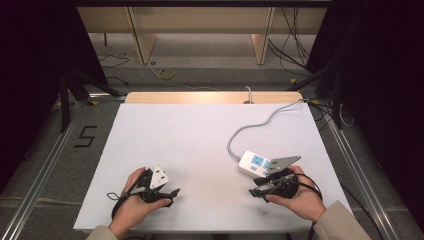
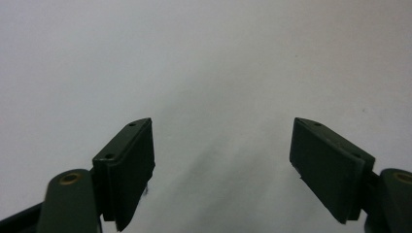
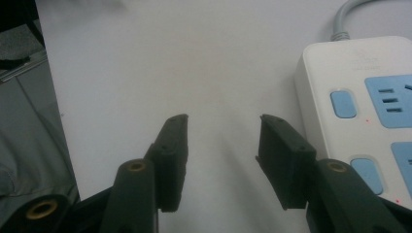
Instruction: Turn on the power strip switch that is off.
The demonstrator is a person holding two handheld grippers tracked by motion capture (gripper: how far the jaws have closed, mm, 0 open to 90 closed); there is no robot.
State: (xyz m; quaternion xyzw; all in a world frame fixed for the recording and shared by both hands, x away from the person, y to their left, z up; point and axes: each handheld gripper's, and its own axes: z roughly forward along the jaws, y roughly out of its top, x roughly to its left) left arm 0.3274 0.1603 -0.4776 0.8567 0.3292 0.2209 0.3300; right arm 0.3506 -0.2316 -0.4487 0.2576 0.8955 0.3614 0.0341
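At the left of the high view, the person's left hand (image 1: 134, 200) holds the left gripper (image 1: 172, 192) low over the white table (image 1: 190, 135), its tips pointing toward the middle of the board. In the left gripper view its two black jaws stand wide apart, released, with bare white surface between them and nothing touching either pad (image 2: 127, 167).

Further right, the right hand (image 1: 300, 197) holds the right gripper (image 1: 251, 192), its tips pointing left across the table. In the right gripper view its jaws are also spread and released: the gap between them shows plain tabletop, and neither pad presses on anything.

The white power strip (image 1: 254, 163) lies flat on the table just beyond the right gripper in the high view, partly under that gripper's grey three-cornered plate (image 1: 285, 163). In the right gripper view the strip (image 3: 359, 97) sits outside the jaws, just beside the right-hand finger (image 3: 282, 160) and not between the two; whether it touches that finger cannot be told. Its face is up, showing blue sockets and blue switch buttons.

A grey cord (image 1: 260, 122) runs from the strip's far end in a curve toward the far right corner of the table.

Counted: two grippers, two hands, one power strip, one cord.
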